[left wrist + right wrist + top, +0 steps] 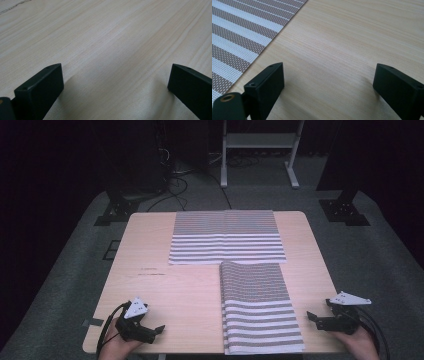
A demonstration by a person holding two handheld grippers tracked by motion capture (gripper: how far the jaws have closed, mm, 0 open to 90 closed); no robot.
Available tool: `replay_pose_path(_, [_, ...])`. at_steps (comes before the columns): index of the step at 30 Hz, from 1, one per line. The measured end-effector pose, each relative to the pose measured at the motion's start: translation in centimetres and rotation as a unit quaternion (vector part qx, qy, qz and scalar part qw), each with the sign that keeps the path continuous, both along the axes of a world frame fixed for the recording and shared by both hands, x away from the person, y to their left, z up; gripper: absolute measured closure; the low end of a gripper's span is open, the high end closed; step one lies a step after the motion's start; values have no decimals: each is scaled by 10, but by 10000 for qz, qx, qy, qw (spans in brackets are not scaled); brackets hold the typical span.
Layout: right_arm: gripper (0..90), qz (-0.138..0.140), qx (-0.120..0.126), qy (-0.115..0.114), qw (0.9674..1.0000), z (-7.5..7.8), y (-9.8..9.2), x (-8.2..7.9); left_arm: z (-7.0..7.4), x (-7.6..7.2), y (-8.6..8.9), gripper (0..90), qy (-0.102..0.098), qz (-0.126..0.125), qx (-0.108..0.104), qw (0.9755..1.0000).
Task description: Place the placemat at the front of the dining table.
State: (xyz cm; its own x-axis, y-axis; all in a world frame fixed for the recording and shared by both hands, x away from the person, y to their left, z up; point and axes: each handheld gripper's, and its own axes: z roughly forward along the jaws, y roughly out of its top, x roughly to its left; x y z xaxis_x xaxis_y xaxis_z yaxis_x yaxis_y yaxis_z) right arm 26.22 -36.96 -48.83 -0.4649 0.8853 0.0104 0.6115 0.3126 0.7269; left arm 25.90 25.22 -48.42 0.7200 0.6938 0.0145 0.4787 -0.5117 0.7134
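Two striped brown-and-white placemats lie flat on the pale wooden table [165, 290]. One placemat [227, 237] lies crosswise at the far middle. The other placemat [259, 307] runs lengthwise toward the front edge, right of centre, its edge also at the left of the right gripper view [239, 32]. My left gripper [159, 330] rests at the front left corner, open over bare wood [115, 80]. My right gripper [312, 317] sits at the front right, just right of the near placemat, open with nothing between its jaws [328, 82].
Dark carpet surrounds the table. A white metal frame [260, 150] and cables [175, 170] stand on the floor behind it. Black stand feet [345, 210] sit at the back right and back left. Bare wood spans the table's left half.
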Motion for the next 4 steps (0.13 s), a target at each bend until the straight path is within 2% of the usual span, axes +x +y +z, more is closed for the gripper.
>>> replay_pose_path(4, [87,-1,0,1,10000,0,0,0,0,0,0,0,-1,3,1,10000])
